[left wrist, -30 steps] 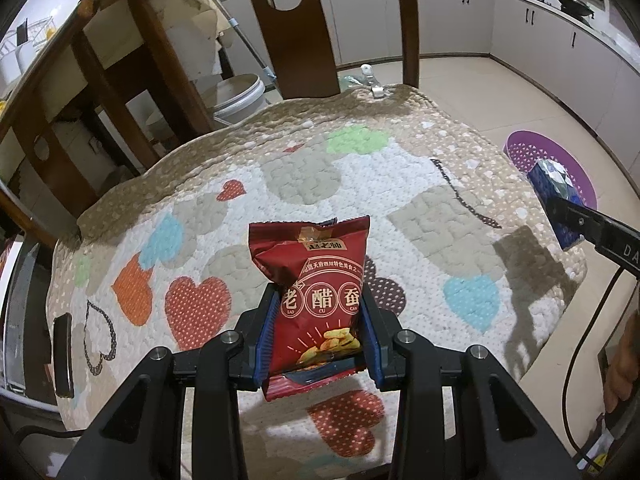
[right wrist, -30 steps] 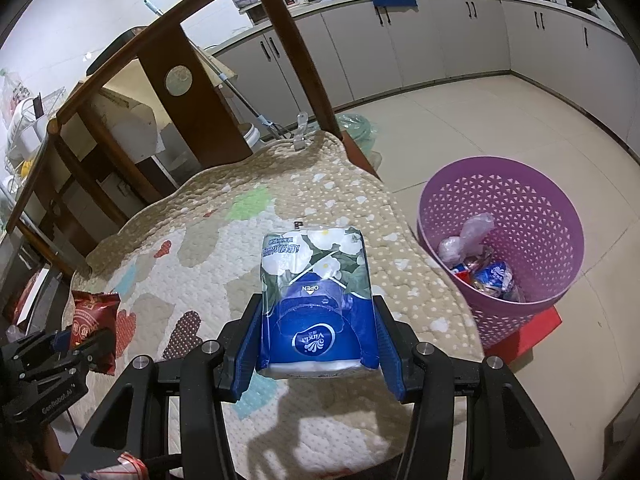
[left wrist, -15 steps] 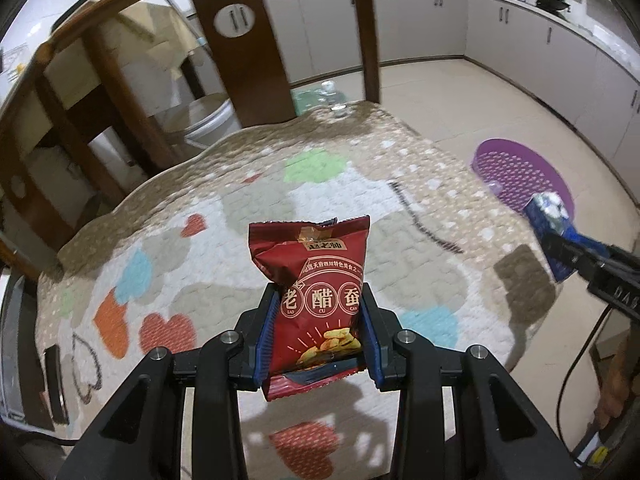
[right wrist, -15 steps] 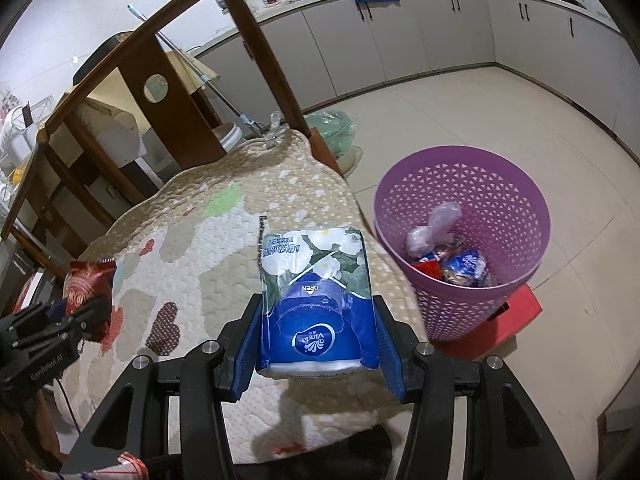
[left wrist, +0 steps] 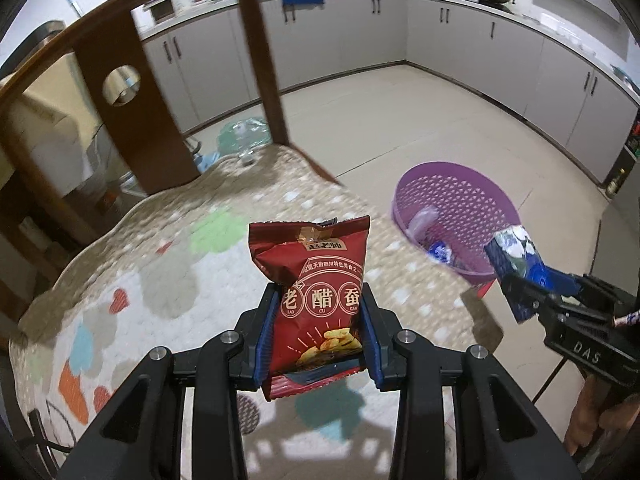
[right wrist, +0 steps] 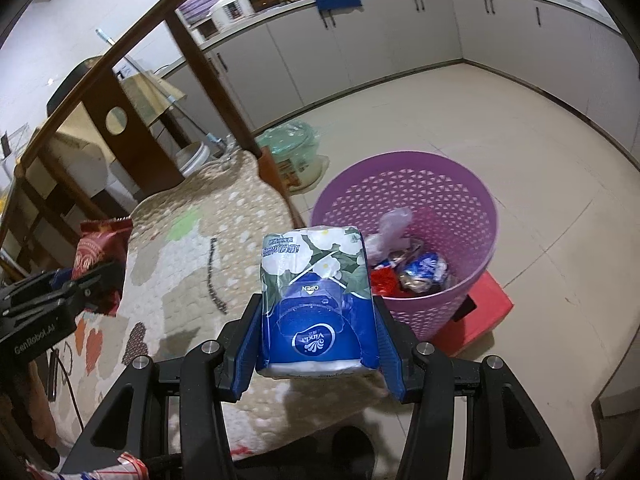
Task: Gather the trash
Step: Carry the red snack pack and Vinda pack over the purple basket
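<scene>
My left gripper (left wrist: 318, 316) is shut on a dark red snack bag (left wrist: 316, 280), held upright above the quilted seat cushion (left wrist: 180, 264). My right gripper (right wrist: 318, 320) is shut on a blue and white tissue pack (right wrist: 316, 300), held over the cushion's right edge, just left of the purple perforated trash basket (right wrist: 440, 200). The basket (left wrist: 460, 208) stands on the floor and holds several wrappers (right wrist: 404, 268). The right gripper with its pack (left wrist: 516, 264) shows at the right of the left wrist view. The left gripper with the red bag (right wrist: 100, 252) shows at the left of the right wrist view.
A dark wooden chair back (left wrist: 132, 92) rises behind the cushion. A red block (right wrist: 480, 312) sits under the basket. A green plastic bag (right wrist: 292, 152) lies on the tiled floor. Grey kitchen cabinets (left wrist: 460, 40) line the far walls.
Both grippers have moved right toward the purple basket with their loads. The basket now looms larger and closer in both views. Both grips are unchanged.
</scene>
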